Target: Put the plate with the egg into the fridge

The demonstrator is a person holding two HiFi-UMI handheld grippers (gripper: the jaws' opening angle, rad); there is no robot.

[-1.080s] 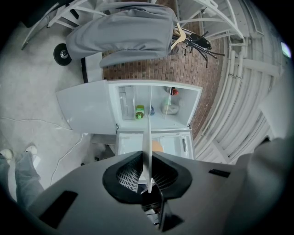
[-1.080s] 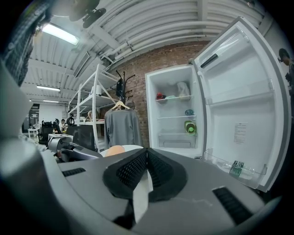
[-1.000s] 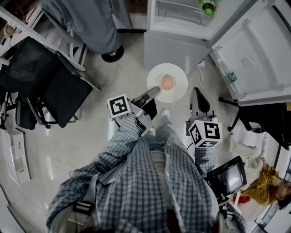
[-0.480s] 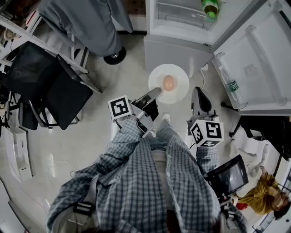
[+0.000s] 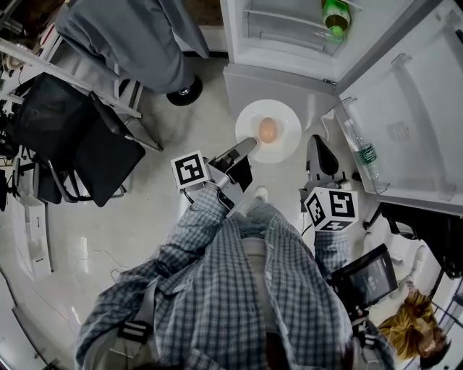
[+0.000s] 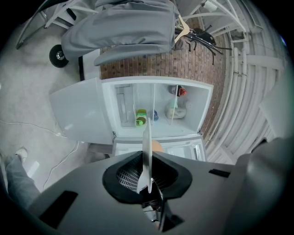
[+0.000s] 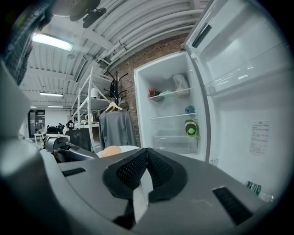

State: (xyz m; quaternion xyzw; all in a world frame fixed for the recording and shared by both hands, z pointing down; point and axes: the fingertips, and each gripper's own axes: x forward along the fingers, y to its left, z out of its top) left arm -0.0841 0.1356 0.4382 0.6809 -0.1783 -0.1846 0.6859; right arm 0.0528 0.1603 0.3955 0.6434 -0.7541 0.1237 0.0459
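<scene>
A pale, glossy floor (image 5: 145,209) runs back to a red-brick wall (image 6: 161,69), with a black office chair (image 5: 87,137), a hanging grey garment (image 5: 137,36), white metal shelving (image 7: 92,110) and a lit strip light (image 7: 53,42) on the ceiling.

Plate (image 5: 283,142) above floor (image 5: 181,134), egg (image 5: 268,130) on its middle. Left tongs (image 5: 249,143) clamp the plate rim at 7 o'clock. Right tongs (image 5: 313,143), closed on nothing, just beside the rim at 3 o'clock. Open fridge (image 5: 271,79) at 12 o'clock, bottle (image 5: 333,12) on a shelf inside. Door (image 5: 405,94) stands out at 2 o'clock, second bottle (image 5: 365,153) in its rack. Chair (image 5: 87,137) at 9 o'clock.
</scene>
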